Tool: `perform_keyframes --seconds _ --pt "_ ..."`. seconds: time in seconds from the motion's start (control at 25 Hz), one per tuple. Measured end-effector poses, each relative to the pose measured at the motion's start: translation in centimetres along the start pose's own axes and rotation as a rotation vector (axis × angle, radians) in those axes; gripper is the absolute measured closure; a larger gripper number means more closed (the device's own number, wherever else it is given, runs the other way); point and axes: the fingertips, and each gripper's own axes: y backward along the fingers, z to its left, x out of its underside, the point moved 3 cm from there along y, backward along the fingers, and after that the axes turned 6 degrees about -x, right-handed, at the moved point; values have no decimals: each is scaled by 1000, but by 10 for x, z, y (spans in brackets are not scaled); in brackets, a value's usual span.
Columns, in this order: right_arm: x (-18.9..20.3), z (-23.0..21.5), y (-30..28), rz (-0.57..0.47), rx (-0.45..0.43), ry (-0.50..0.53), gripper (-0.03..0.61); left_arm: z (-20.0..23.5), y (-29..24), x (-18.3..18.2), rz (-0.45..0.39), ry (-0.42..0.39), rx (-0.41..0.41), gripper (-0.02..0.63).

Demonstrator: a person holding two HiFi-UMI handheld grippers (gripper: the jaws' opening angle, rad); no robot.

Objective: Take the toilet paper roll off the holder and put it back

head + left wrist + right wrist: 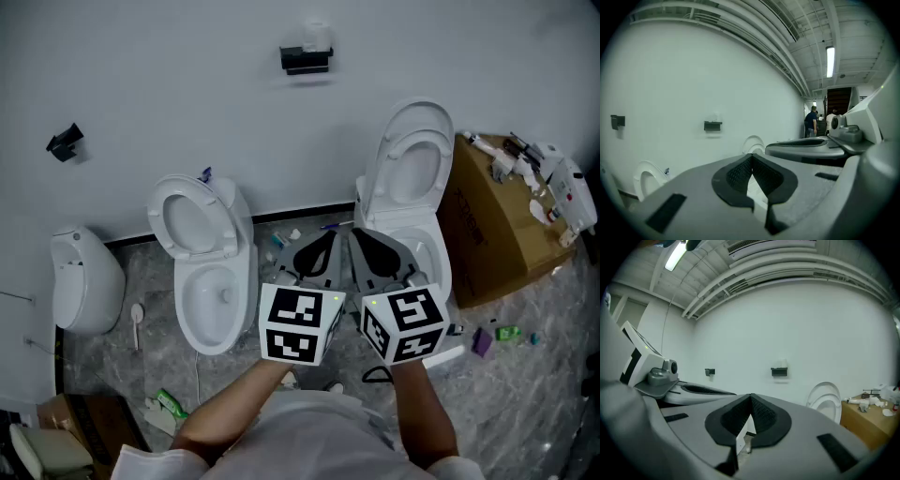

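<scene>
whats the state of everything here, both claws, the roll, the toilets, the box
left claw: shut, nothing between the jaws
right claw: shut, nothing between the jaws
toilet paper roll: sitting on the wall holder, untouched
left toilet: lid raised
right toilet: lid raised
cardboard box: closed, small items lying on top

No text, brand or number is being shown clearly enough to be read in any view. Dark print is being carried on the side of the cardboard box (497, 234) at the right edge of the floor (544, 394), but it is being rendered too small and blurred to be made out. Only black-and-white square patterns, without letters, are being displayed on the left marker cube (300, 323) and the right marker cube (405, 323).
</scene>
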Motion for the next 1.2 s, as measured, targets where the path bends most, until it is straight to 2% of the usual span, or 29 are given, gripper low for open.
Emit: perform_keyframes --seconds 0.72,1.2 --pt "12 -48 16 4 -54 -18 577 -39 -37 0 9 -5 -33 610" --pt "5 -83 -47 15 -35 -8 577 -2 -101 -13 2 2 -7 609"
